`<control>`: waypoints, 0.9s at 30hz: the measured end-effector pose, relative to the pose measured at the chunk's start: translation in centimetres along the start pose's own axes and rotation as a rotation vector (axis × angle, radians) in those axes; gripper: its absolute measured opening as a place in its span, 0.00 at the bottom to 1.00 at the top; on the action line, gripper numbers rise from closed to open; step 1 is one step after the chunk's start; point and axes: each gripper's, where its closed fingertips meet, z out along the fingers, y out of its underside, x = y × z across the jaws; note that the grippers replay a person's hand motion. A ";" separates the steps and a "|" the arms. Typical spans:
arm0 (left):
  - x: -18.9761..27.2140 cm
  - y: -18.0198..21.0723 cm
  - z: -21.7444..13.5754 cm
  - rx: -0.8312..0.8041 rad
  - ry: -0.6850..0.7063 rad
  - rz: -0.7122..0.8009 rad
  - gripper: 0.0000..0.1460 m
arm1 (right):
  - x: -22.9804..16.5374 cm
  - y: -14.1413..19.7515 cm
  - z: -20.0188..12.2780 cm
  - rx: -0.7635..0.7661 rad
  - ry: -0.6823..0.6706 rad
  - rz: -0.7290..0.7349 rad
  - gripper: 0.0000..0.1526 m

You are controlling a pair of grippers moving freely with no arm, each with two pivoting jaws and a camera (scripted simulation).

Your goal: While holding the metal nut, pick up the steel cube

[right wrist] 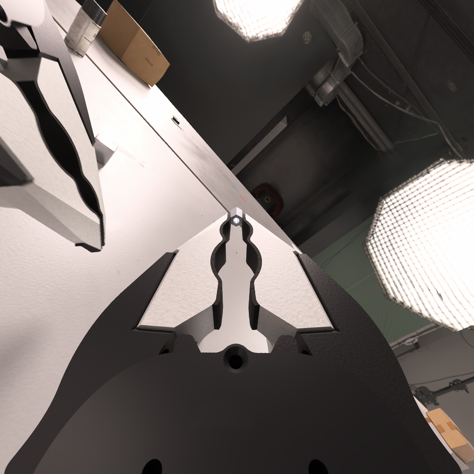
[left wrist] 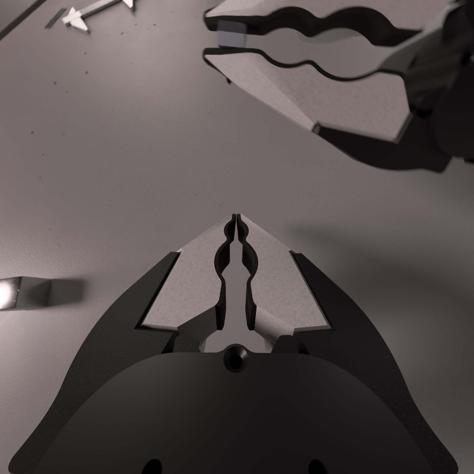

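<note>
Pale counter [left wrist: 128, 166] is seen under both grippers: nut [right wrist: 235, 219] is pinched at the right gripper [right wrist: 235, 221] tips, left gripper [left wrist: 235, 215] is closed empty, and cube [left wrist: 30, 295] lies on the counter left of it, nearer.

Cube [left wrist: 38, 295] on table [left wrist: 128, 154] left of L tongs [left wrist: 236, 215]; nut [right wrist: 235, 214] in R tongs [right wrist: 235, 221].

Our left tool [left wrist: 236, 215] points toward twelve o'clock in its own view, its two fingertips pressed together with nothing between them. Our right tool [left wrist: 225, 38] sits at one o'clock there, aimed toward nine o'clock, its fingers a narrow gap apart and pinching a small metal nut [left wrist: 230, 37] at the tips.
</note>
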 end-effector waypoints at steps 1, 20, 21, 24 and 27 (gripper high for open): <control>-0.2 -0.1 0.3 -0.003 -0.012 -0.035 0.00 | 0.0 0.1 0.0 -0.004 0.004 0.007 0.05; -0.5 -0.2 4.3 -0.232 -0.174 -0.016 0.00 | 0.5 1.9 -0.3 -0.038 0.016 0.151 0.05; -0.5 -0.2 4.3 -0.239 -0.182 -0.012 0.00 | 0.5 1.9 -0.3 -0.036 0.015 0.152 0.05; -0.7 -0.4 4.4 -0.243 -0.190 -0.005 0.00 | 0.5 2.0 -0.3 -0.041 0.021 0.142 0.05; -1.2 -0.5 3.8 -0.217 -0.181 -0.054 0.00 | 0.4 1.8 -0.4 -0.038 0.023 0.119 0.05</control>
